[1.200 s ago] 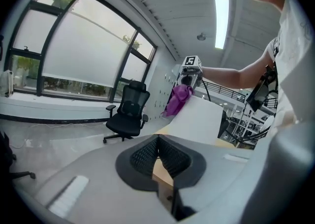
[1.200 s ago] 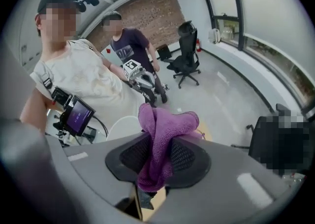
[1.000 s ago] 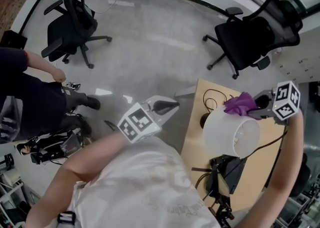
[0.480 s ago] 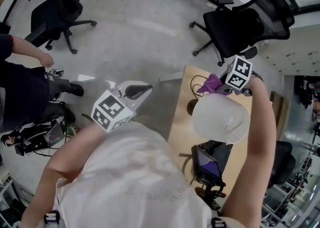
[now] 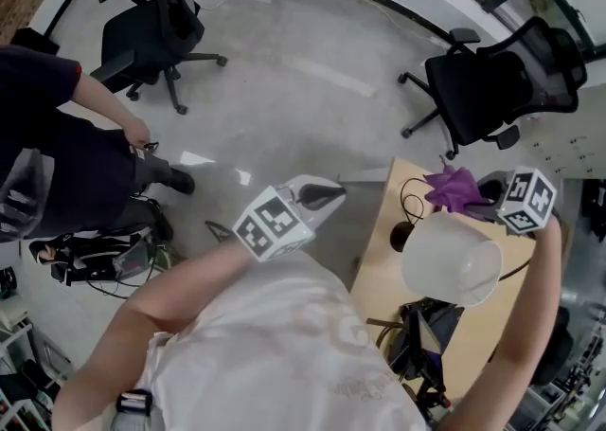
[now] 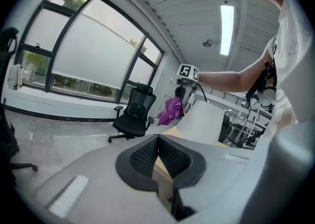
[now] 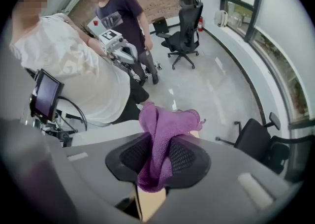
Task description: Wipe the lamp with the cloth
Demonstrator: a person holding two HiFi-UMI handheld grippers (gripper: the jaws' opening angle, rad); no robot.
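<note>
A white lamp shade (image 5: 450,260) stands on a small wooden table (image 5: 377,273), its dark base (image 5: 401,236) just left of it. My right gripper (image 5: 476,204) is shut on a purple cloth (image 5: 453,187), holding it at the shade's far upper edge. In the right gripper view the cloth (image 7: 160,129) hangs bunched between the pads of that gripper (image 7: 158,150). My left gripper (image 5: 331,194) hovers over the floor left of the table, shut and empty. Its closed tips (image 6: 158,142) point toward the shade (image 6: 204,125) and the cloth (image 6: 170,111).
A screen device with cables (image 5: 421,334) sits on the table's near part. Black office chairs (image 5: 497,88) (image 5: 156,36) stand on the grey floor. Another person (image 5: 57,154) stands at the left beside equipment (image 5: 95,263). A cord (image 5: 417,194) loops at the table's far end.
The right gripper swung the cloth leftward over the shade's far edge, then back to the right. The left gripper stayed off the table's left side.
</note>
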